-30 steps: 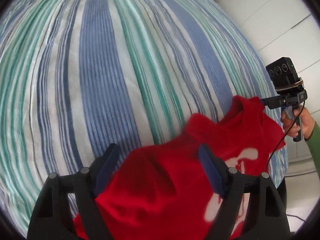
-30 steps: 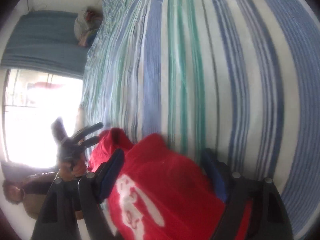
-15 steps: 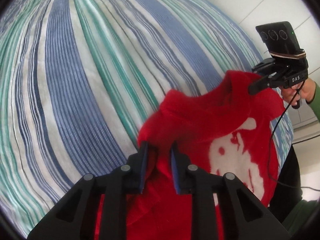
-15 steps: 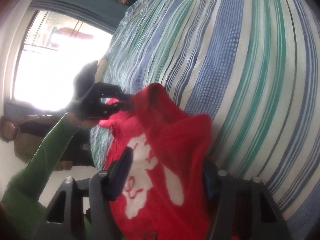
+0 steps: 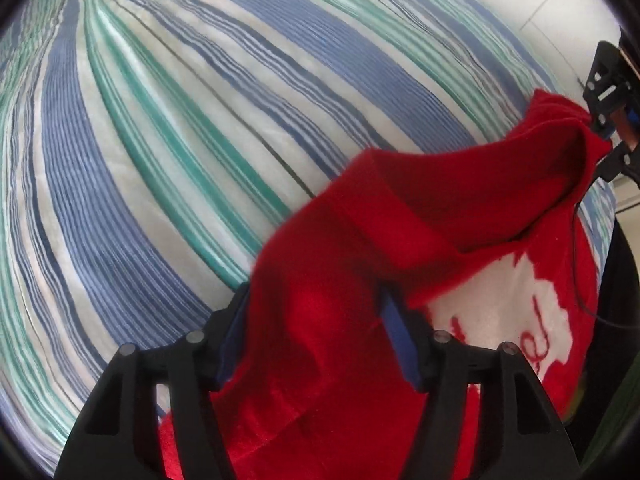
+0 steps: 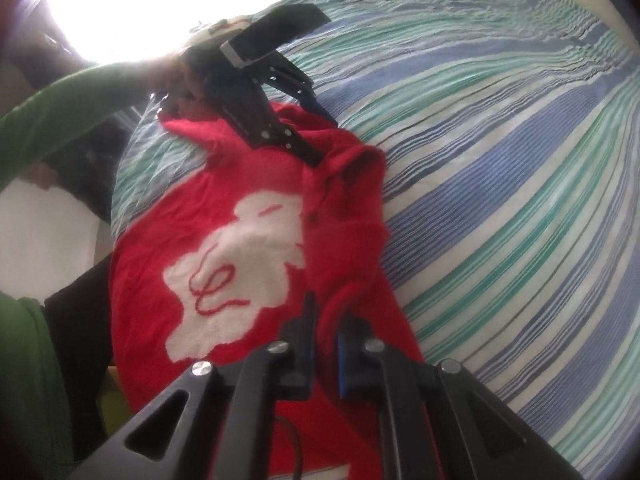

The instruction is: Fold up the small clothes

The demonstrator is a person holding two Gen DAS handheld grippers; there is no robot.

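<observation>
A small red sweater (image 5: 400,220) with a white patch on its front lies partly lifted on the striped bed. My left gripper (image 5: 316,320) points down with a thick bunch of the red knit filling the gap between its blue pads; its jaws are opening a little. The right wrist view shows the sweater (image 6: 248,200) spread out, the left gripper (image 6: 316,136) at its far end. My right gripper (image 6: 324,320) is shut on a thin red fold at the near end. In the left wrist view the right gripper (image 5: 600,124) holds a raised corner at the right edge.
The bed's blue, green and white striped sheet (image 5: 160,160) stretches away beyond the sweater (image 6: 500,160). A person's green sleeve (image 6: 60,96) reaches in from the left under a bright window (image 6: 120,0). A white wall (image 5: 560,8) stands behind the bed.
Both grippers went from wide open over the sweater to closed on it. The right gripper rolled and rose, lifting a corner. The left jaws closed narrowly, then widened around a thicker bunch.
</observation>
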